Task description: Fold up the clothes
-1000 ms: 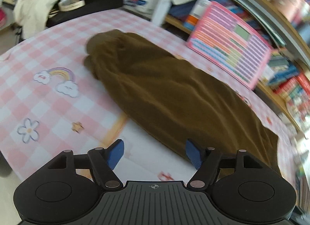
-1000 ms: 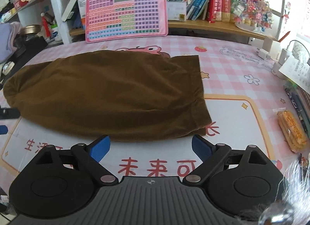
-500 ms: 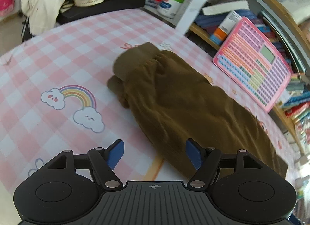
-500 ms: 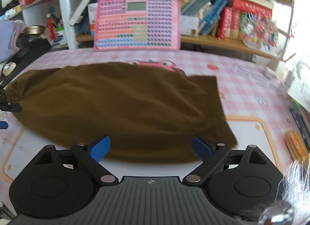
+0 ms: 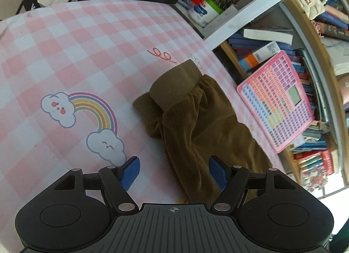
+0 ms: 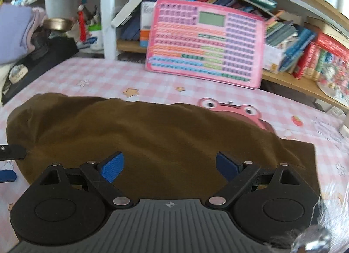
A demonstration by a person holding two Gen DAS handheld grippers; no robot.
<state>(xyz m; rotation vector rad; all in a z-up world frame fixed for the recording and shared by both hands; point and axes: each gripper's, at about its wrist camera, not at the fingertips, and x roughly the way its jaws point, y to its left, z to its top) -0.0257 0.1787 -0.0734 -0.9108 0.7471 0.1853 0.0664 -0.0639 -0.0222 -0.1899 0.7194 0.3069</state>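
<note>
I see a pink checked tablecloth under the brown garment, bookshelves upper right. My left gripper and right gripper are both spread, empty; the garment's near edge is hidden.

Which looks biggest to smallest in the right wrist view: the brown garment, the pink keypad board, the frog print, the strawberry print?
1. brown garment, though it lies nearest the camera
2. pink keypad board, farther back
3. frog print, partly covered by the garment
4. strawberry print
</note>
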